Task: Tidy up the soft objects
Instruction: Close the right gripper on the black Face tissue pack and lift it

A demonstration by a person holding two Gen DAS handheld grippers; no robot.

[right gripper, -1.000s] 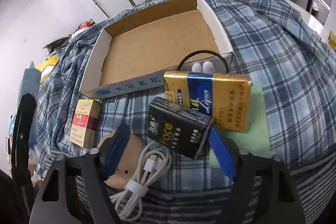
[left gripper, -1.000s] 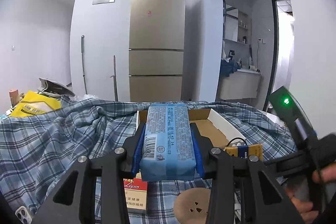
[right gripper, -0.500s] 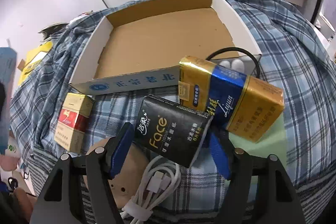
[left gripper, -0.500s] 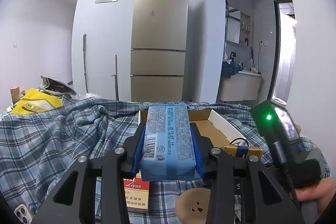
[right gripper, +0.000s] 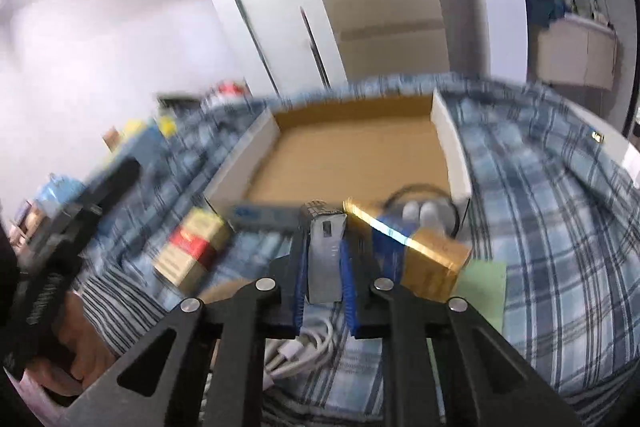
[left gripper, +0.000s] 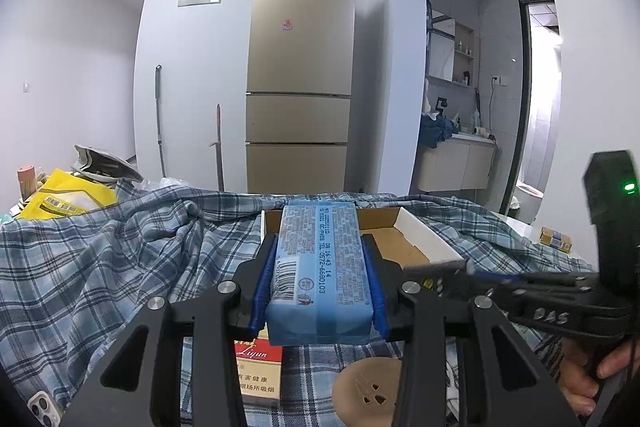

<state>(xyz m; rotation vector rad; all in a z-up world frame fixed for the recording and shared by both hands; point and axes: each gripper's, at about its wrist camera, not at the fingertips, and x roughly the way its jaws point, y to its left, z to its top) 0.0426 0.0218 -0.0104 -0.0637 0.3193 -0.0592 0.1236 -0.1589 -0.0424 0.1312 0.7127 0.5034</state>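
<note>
My left gripper (left gripper: 319,287) is shut on a light blue tissue pack (left gripper: 320,267) and holds it above the plaid cloth, in front of the open cardboard box (left gripper: 416,231). My right gripper (right gripper: 324,267) is shut on a small dark tissue pack (right gripper: 325,259), held edge-on and lifted just in front of the box (right gripper: 352,163). A gold and blue tissue pack (right gripper: 416,255) lies to its right, near the box's front wall. The right gripper also shows in the left wrist view (left gripper: 472,269), low at the right.
A red and gold cigarette box (right gripper: 192,247) lies left of the right gripper, also in the left wrist view (left gripper: 256,367). A white cable (right gripper: 300,351), a tan round disc (left gripper: 368,387), a green note (right gripper: 480,287) and a phone (left gripper: 42,407) lie on the blue plaid cloth (left gripper: 100,259).
My right gripper closed on the dark tissue pack, lifted it and tilted level, with motion blur. My left gripper kept the blue pack nearly still.
</note>
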